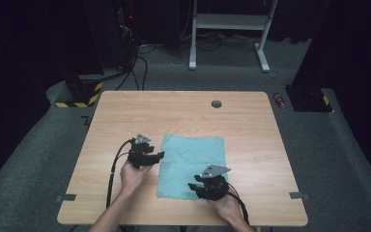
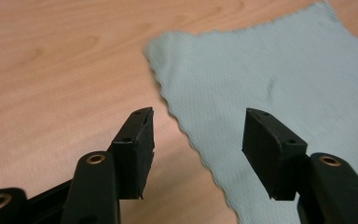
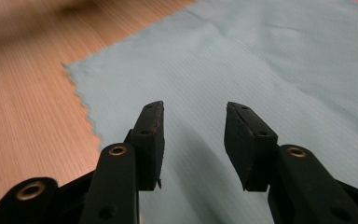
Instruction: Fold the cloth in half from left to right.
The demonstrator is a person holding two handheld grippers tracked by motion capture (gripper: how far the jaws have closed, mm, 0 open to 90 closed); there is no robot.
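A pale teal cloth [image 1: 191, 164] lies flat on the wooden table [image 1: 125, 111], near its front middle. My left gripper [image 1: 158, 155] hovers at the cloth's left edge, open, with the zigzag hem [image 2: 191, 140] running between its jaws and nothing pressed. My right gripper [image 1: 193, 186] is over the cloth's near right part, open as well. In the right gripper view the cloth [image 3: 261, 60] spreads under and beyond the jaws, and its left corner [image 3: 70, 67] shows. In the left gripper view the cloth [image 2: 279, 70] reaches away to the right.
A small round grommet [image 1: 216, 103] sits in the table near its far edge. Bare wood surrounds the cloth on all sides. Beyond the table are cables, a white desk frame [image 1: 232, 29] and a red can [image 1: 279, 100] on the grey carpet.
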